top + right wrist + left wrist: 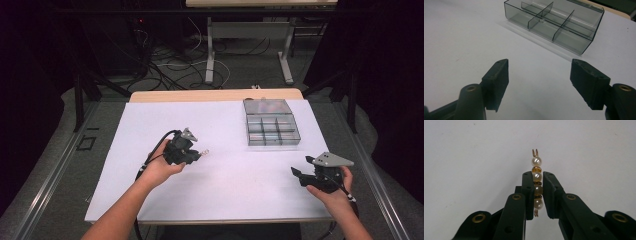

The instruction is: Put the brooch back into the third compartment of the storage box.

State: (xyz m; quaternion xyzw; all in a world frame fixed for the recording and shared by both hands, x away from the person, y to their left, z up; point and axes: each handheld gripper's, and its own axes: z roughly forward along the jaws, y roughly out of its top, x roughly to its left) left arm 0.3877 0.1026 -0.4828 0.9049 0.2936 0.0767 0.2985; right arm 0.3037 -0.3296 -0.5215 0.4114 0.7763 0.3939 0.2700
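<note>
The left tool [536, 192] pinches the pearl bead strand [536, 182] across its middle, well left of the clear divided box [271, 128], leaving both ends free, while the right tool [539, 83], spread wide and empty, waits near the box's front.

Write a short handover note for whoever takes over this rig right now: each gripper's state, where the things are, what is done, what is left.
Left gripper: shut on the pearl bead pin, held above the white table.
Right gripper: open, holding nothing, facing the compartment box.
Compartment box sits at the table's far right; the sections in view look bare.
Done: pin picked up.
Left, probably: carry the pin to the box and drop it into a compartment.
</note>
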